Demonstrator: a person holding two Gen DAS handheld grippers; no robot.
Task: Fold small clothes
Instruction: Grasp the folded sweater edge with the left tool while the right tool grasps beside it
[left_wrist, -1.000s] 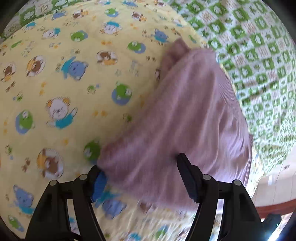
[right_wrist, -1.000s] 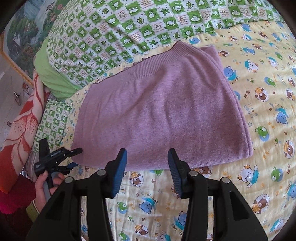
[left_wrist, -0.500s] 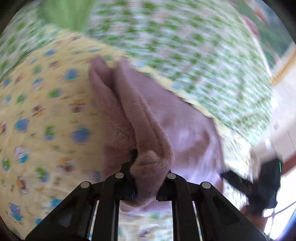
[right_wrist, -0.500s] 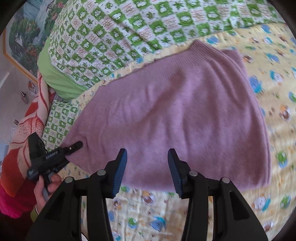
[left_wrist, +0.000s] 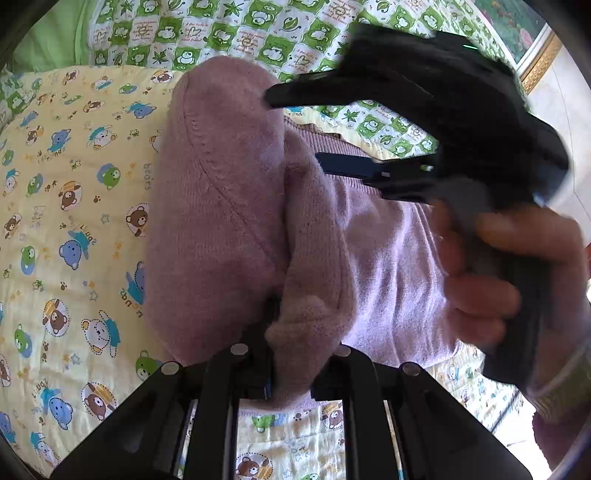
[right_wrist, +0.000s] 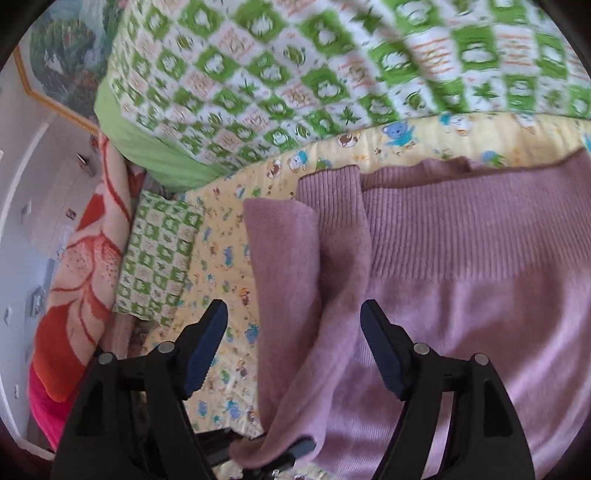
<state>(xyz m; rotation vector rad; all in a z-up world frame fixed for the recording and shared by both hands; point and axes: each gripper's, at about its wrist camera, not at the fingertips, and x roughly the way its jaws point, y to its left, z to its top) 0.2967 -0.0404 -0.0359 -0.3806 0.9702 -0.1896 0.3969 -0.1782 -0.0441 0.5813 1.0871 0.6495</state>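
A mauve knitted garment (left_wrist: 229, 206) lies on a yellow bear-print sheet (left_wrist: 66, 221). My left gripper (left_wrist: 291, 373) is shut on a corner of it and holds that edge lifted, so a fold of cloth rises in front of the camera. My right gripper (left_wrist: 325, 129) shows in the left wrist view, open, hovering over the garment's ribbed hem, with the hand behind it. In the right wrist view the right gripper (right_wrist: 291, 343) is open and empty above the lifted flap of the garment (right_wrist: 461, 295); the left gripper's tip peeks out under the flap at the bottom.
A green-and-white checked quilt (right_wrist: 295, 74) lies beyond the garment, over a green pillow (right_wrist: 147, 147). An orange flower-print blanket (right_wrist: 81, 266) lies at the left bed edge. A framed picture (right_wrist: 55, 62) hangs on the wall.
My left gripper closed on the garment's corner and lifted it over toward the ribbed hem. My right gripper moved forward over the garment, close to the left one, still open.
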